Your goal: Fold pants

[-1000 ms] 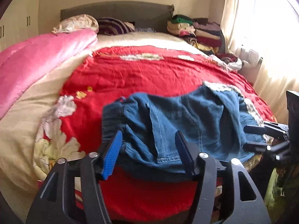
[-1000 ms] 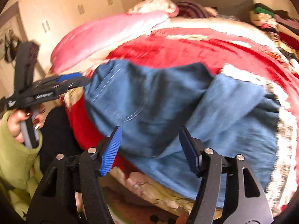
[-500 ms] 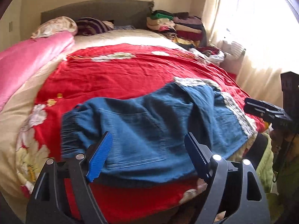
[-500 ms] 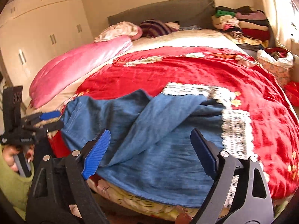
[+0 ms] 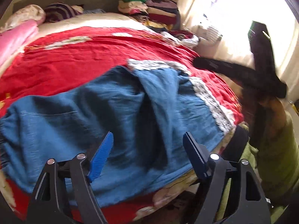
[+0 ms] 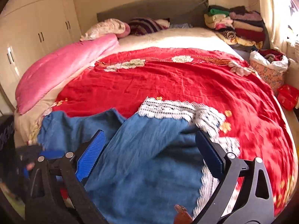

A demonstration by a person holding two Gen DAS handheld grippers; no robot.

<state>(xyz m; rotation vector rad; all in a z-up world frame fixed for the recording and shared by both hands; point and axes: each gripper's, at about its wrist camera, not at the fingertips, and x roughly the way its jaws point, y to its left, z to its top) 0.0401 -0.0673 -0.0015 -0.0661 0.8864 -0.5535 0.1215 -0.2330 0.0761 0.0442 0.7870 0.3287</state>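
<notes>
Blue denim pants (image 5: pixel 115 112) with white lace hems (image 6: pixel 168 108) lie spread and creased across the near end of a red bedspread (image 6: pixel 177 80). The waistband (image 5: pixel 4 141) is at the left. My left gripper (image 5: pixel 148 135) hovers over the middle of the pants. Its jaws are apart and closing, and no cloth is pinched by the blue pads. My right gripper (image 6: pixel 150 132) hangs over the leg end, jaws wide and still opening, gripping nothing. Each gripper shows blurred in the other's view: the right gripper (image 5: pixel 198 63) and the left gripper (image 6: pixel 46 154).
A pink quilt (image 6: pixel 61 69) lies along the bed's left side, with pillows (image 6: pixel 108 28) at the headboard. Folded clothes (image 6: pixel 239 26) are stacked in the far right corner. A floral basket (image 6: pixel 269 72) and a red bag (image 6: pixel 287 97) stand beside the bed. Wardrobe doors (image 6: pixel 28 28) line the left wall.
Both pairs of jaws stand wider than a second ago. The left view has slid from the waistband toward the legs. The right view has drawn back, and the lace hems now show.
</notes>
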